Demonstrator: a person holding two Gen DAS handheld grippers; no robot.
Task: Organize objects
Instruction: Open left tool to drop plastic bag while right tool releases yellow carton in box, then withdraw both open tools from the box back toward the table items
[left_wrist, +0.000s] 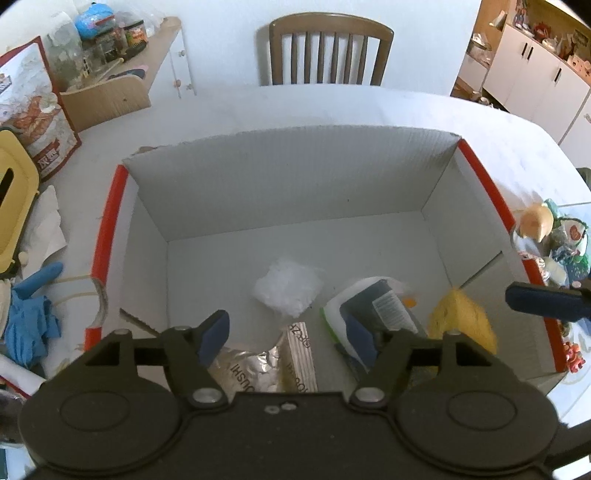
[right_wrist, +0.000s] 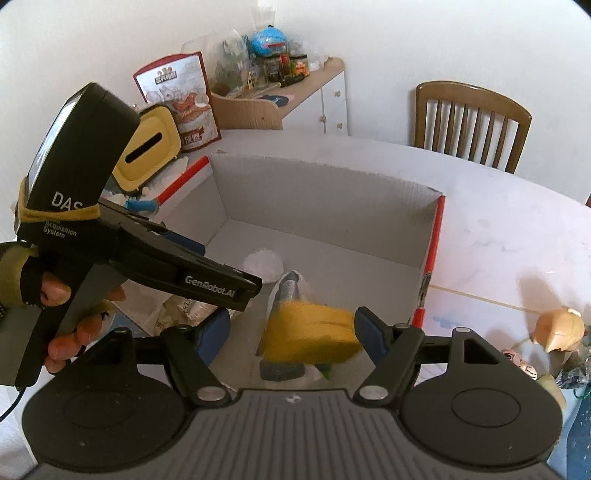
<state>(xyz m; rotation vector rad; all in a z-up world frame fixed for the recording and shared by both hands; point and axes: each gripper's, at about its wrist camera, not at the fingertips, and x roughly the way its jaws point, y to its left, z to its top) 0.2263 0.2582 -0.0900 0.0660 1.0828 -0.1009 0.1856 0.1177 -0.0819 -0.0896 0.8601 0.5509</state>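
Observation:
A white cardboard box (left_wrist: 295, 184) with red rims stands open on the table. In it lie a white plastic bag (left_wrist: 288, 291), a green-and-white pack with a dark blue item (left_wrist: 365, 314) and foil packets (left_wrist: 258, 369). My left gripper (left_wrist: 288, 336) hangs open over the near end of the box, holding nothing. My right gripper (right_wrist: 291, 332) is open above the box's right side. A blurred yellow sponge (right_wrist: 310, 332) lies between its fingers, clear of the left one. In the left wrist view the sponge (left_wrist: 461, 321) sits apart from one right finger (left_wrist: 539, 299).
A wooden chair (left_wrist: 328, 48) stands behind the table. Left of the box are a yellow tissue holder (right_wrist: 147, 147), a red snack bag (left_wrist: 33, 110) and blue gloves (left_wrist: 26, 325). Small figurines (right_wrist: 557, 328) crowd the table to the right. A hand (right_wrist: 55, 291) holds the left gripper (right_wrist: 236, 286).

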